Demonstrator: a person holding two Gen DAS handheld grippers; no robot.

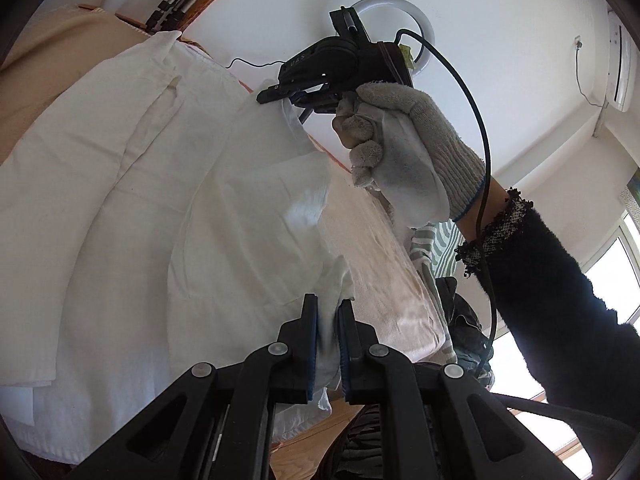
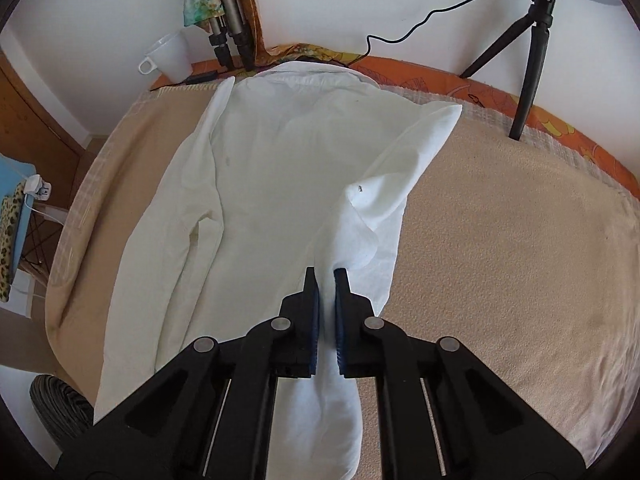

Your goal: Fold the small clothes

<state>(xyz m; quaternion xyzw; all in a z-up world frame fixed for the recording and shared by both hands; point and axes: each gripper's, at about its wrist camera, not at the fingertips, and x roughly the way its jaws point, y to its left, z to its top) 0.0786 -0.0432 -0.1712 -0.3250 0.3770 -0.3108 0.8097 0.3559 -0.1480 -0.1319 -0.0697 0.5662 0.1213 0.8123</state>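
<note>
A white shirt (image 2: 272, 184) lies spread on the beige table cover (image 2: 500, 220), collar at the far side. My right gripper (image 2: 325, 276) is shut on the shirt's right-side fabric, lifting a fold off the table. In the left wrist view the shirt (image 1: 120, 184) hangs and drapes at a tilt. My left gripper (image 1: 329, 308) is shut on a bunched edge of it. The right gripper (image 1: 286, 94), held by a gloved hand (image 1: 404, 148), pinches the far end of the same lifted edge.
A white mug (image 2: 170, 58) and tripod legs (image 2: 230, 36) stand at the table's far left. A black lamp tripod (image 2: 528, 52) stands at the far right on an orange cloth (image 2: 560, 124). A cable (image 2: 424, 20) runs along the wall. A chair with blue and leopard cloth (image 2: 12, 216) is left.
</note>
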